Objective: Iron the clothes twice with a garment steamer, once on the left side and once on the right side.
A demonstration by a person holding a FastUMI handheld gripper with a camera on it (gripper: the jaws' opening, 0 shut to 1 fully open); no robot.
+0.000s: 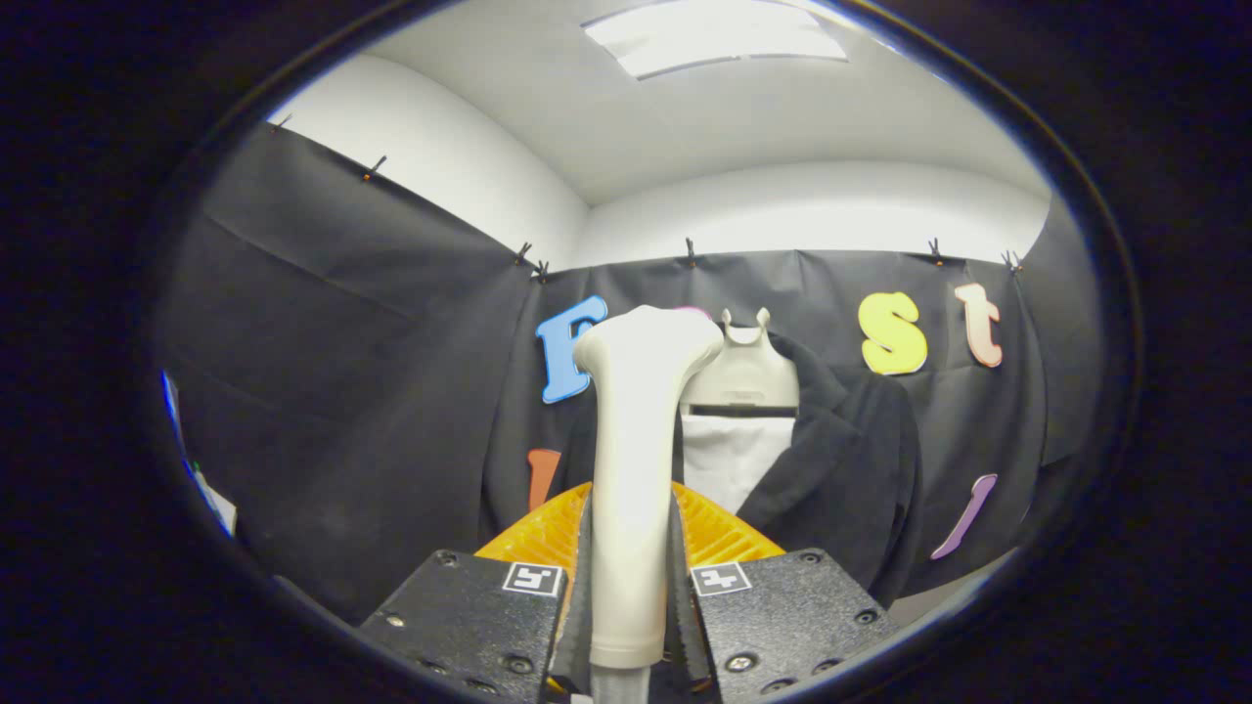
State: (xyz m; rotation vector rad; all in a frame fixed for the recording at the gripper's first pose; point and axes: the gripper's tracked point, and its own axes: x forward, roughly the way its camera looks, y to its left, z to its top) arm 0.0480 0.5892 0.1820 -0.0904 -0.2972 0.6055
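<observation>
Black cloth (pixel 342 391) hangs pinned across the booth's walls, with white wall and a ceiling light panel (pixel 719 34) above it in the upper part of the frame. At the bottom centre the claw (pixel 631 596) is closed on the handle of the garment steamer (pixel 636 469) — both fingers (pixel 758 611) press against its pale shaft, one on each side. The steamer stands upright between them and rises to the middle of the frame, its wider head tilted slightly to the right. Just behind the fingers, an orange ribbed piece (pixel 719 538) shows on either side of the handle. Beyond the steamer, slightly right of centre, a dark jacket (pixel 841 469) hangs on a pale hanger form (pixel 743 376) against the cloth — open at the front over a white inner panel (pixel 729 455). The steamer head sits just left of the hanger in the frame; whether it touches the garment cannot be told.
</observation>
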